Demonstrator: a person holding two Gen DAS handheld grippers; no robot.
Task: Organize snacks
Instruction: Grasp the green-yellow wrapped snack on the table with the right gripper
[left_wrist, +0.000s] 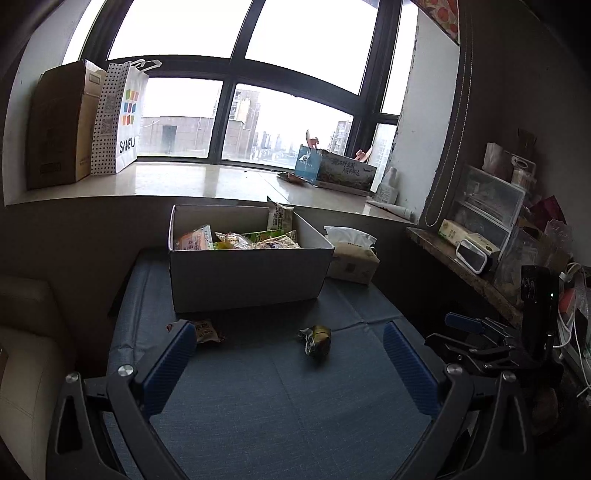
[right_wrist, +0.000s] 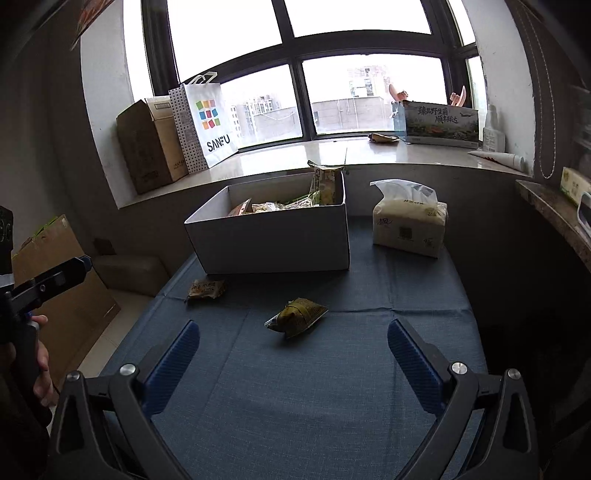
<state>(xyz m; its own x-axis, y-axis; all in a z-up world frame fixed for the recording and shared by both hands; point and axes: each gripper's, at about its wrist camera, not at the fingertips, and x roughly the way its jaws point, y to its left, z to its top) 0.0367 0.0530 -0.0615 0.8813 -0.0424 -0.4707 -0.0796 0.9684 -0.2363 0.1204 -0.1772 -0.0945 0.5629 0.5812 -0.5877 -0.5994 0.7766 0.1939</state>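
A white cardboard box (left_wrist: 251, 275) (right_wrist: 273, 240) holding several snack packets stands on the blue tablecloth (left_wrist: 280, 398) (right_wrist: 295, 387). Two snacks lie loose in front of it: a green-yellow wrapped packet (left_wrist: 317, 339) (right_wrist: 297, 317) near the middle, and a small orange packet (left_wrist: 207, 331) (right_wrist: 205, 289) to the left by the box's front corner. My left gripper (left_wrist: 290, 345) is open and empty, its left fingertip partly covering the orange packet. My right gripper (right_wrist: 293, 341) is open and empty, just short of the green-yellow packet. The right gripper also shows at the right edge of the left wrist view (left_wrist: 480, 339).
A tissue pack (left_wrist: 352, 254) (right_wrist: 408, 221) sits right of the box. The windowsill behind carries a brown carton (right_wrist: 147, 144), a dotted shopping bag (right_wrist: 207, 122) and a printed box (right_wrist: 437, 123). A cluttered shelf (left_wrist: 491, 236) lines the right side. A hand (right_wrist: 40, 362) holds the left gripper's handle.
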